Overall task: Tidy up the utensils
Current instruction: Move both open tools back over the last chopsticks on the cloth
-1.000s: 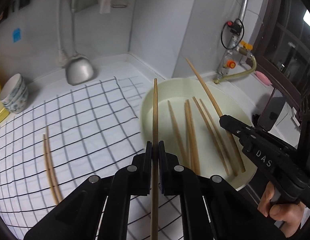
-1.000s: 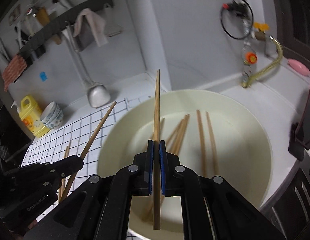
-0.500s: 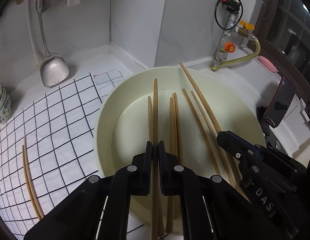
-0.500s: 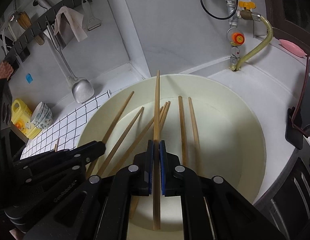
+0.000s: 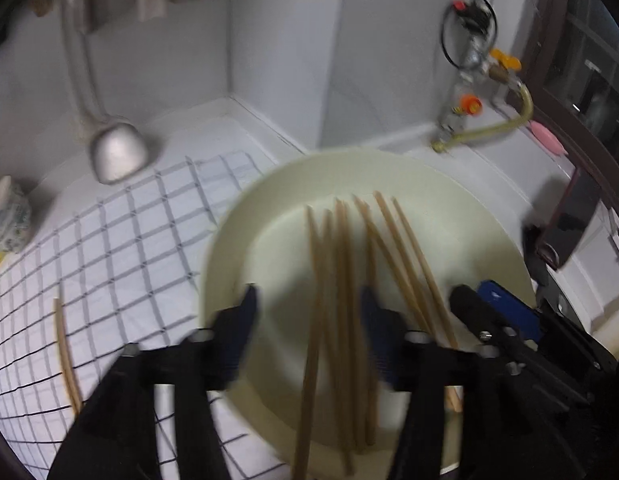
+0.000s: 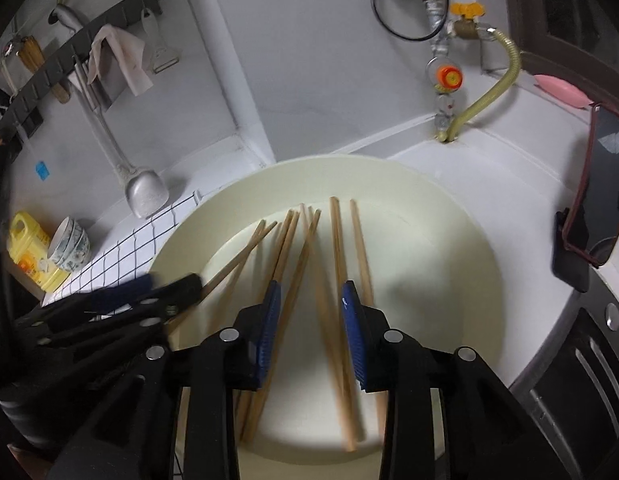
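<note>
A cream basin (image 5: 461, 200) (image 6: 449, 208) holds several wooden chopsticks (image 5: 341, 288) (image 6: 337, 264) lying lengthwise. My left gripper (image 5: 309, 304) is open and empty above the basin's near left side; the view is blurred by motion. My right gripper (image 6: 309, 292) is open and empty above the basin's middle. The left gripper also shows in the right wrist view (image 6: 149, 292) at the basin's left rim, and the right gripper in the left wrist view (image 5: 489, 304). A pair of chopsticks (image 5: 65, 356) lies on the checked cloth (image 5: 121, 248) to the left.
A metal ladle (image 5: 113, 152) (image 6: 145, 196) hangs at the back wall. Stacked bowls (image 6: 69, 244) and a yellow bottle (image 6: 29, 256) stand at far left. A gas valve with a yellow hose (image 6: 485, 96) and a phone on a stand (image 6: 597, 200) are at right.
Both grippers have opened and let go of their chopsticks, which now lie in the basin with the others. The left gripper has shifted a little.
</note>
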Demonstrator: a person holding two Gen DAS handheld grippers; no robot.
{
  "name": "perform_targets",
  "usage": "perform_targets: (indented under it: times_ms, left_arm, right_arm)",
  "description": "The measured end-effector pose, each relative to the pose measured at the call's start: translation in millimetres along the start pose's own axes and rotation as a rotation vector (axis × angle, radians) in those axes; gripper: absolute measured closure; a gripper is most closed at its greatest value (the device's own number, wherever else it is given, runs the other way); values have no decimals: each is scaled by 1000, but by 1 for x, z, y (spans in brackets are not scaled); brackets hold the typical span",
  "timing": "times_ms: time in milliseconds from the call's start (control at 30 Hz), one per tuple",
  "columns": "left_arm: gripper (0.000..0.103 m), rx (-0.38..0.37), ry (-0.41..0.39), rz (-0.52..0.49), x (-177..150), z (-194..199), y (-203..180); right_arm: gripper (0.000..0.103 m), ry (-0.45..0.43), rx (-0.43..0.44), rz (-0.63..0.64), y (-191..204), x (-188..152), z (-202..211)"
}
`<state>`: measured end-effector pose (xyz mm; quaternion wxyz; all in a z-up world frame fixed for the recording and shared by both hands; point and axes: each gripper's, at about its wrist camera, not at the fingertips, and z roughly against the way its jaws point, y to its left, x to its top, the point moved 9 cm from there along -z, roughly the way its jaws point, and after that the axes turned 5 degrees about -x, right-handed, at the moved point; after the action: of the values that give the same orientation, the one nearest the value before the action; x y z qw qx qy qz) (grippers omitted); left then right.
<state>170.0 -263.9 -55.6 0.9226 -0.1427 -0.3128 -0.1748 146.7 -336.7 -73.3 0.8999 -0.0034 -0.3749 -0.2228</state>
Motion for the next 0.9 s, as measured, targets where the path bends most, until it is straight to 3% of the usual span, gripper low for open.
perform_targets:
  times_ms: [33, 67, 600, 900]
  left_arm:
    - [26, 0, -25, 7, 3, 6, 4]
    - [25, -4, -40, 19, 5, 12, 9]
    - [16, 40, -110, 115, -17, 71, 92]
    - [14, 133, -175, 138, -39, 109, 144]
  right_arm:
    - [72, -7, 5, -6, -1, 1, 3]
    - [72, -12, 8, -9, -1, 2, 5]
    - [54, -41, -17, 88, 31, 5, 15]
    - [48, -49, 86, 194, 90, -3, 25]
